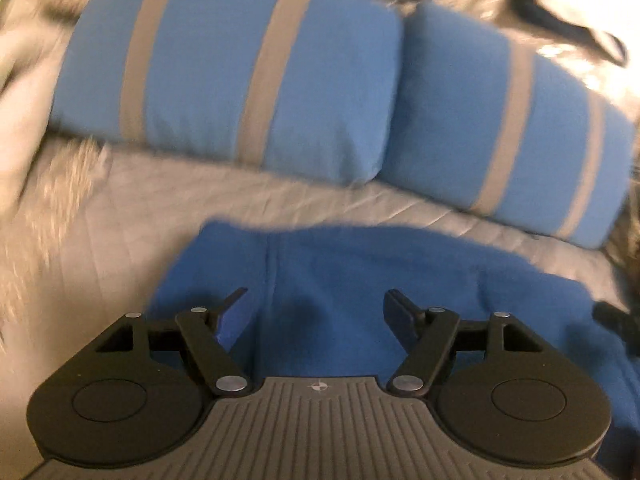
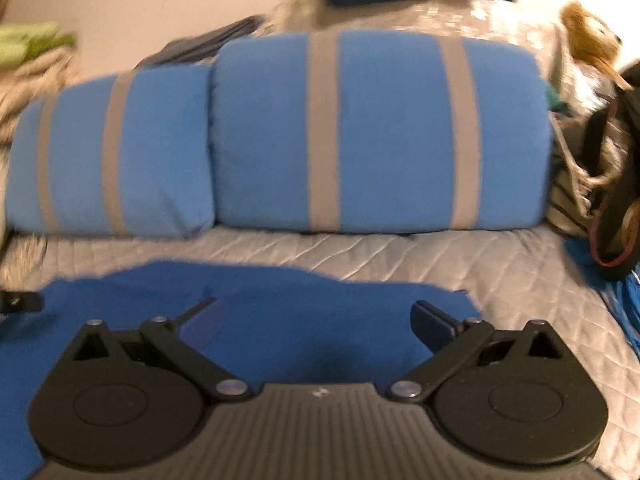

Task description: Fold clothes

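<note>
Two black two-finger grippers, left gripper (image 1: 316, 308) and right gripper (image 2: 316, 316), both spread wide, gripping nothing, above a dark blue cloth garment (image 1: 360, 280) lying flat on the grey quilted bedspread (image 2: 400, 256). Beyond it, two light blue pillows with grey stripes (image 2: 380, 132) lie side by side.

Striped pillows (image 2: 376, 132) beyond bare quilt (image 2: 400, 256)

1. Both views are dim and warm-toned, with a yellowish cast on the pale wall and bedding.
2. Motion blur smears the left wrist view most, especially the blue striped pillows (image 1: 224, 76) and the fuzzy edges at far left.
3. Fisheye bending curves the quilted bed cover (image 2: 400, 256) and darkens the frame corners.
4. A soft shadow lies on the blue garment (image 1: 340, 280) between the claw fingers.
5. Glare glints on shiny fabric at upper right of the left view.
</note>
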`<act>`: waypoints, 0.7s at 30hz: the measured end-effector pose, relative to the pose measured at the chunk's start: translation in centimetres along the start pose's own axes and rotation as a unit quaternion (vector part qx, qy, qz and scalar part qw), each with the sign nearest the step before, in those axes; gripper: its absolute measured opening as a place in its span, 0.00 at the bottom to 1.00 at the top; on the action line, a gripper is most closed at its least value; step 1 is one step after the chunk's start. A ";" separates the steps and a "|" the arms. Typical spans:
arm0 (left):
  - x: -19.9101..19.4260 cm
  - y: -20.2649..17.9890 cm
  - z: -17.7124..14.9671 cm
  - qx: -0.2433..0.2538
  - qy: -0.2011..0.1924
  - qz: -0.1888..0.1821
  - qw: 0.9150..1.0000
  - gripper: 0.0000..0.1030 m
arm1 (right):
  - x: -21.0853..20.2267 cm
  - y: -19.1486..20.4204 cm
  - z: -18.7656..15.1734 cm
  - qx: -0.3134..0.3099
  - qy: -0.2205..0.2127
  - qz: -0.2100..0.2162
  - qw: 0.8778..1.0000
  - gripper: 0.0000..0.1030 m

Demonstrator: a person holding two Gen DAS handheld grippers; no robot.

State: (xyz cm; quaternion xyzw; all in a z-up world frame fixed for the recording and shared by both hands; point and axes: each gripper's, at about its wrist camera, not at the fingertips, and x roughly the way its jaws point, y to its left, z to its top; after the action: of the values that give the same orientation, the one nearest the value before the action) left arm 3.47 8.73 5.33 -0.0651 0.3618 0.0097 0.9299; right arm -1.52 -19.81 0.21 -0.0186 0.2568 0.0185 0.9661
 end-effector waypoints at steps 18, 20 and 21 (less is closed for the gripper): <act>-1.2 -0.8 -2.8 0.011 -0.079 0.062 0.995 0.70 | 0.1 2.7 -2.4 0.001 -0.033 -0.015 0.999 1.00; -2.8 -1.3 -2.3 0.004 -0.106 0.033 0.994 0.70 | -1.4 2.9 -1.6 0.012 -0.066 -0.008 0.998 1.00; -3.5 -1.5 -2.0 0.000 -0.113 0.014 0.993 0.70 | -2.1 3.0 -1.1 0.024 -0.082 0.001 0.996 1.00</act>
State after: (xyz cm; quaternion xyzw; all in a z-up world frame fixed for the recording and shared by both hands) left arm -0.40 7.05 6.38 -0.0586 0.2552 0.0306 0.9646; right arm -4.08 -16.95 0.21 0.0064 0.1772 0.0146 0.9841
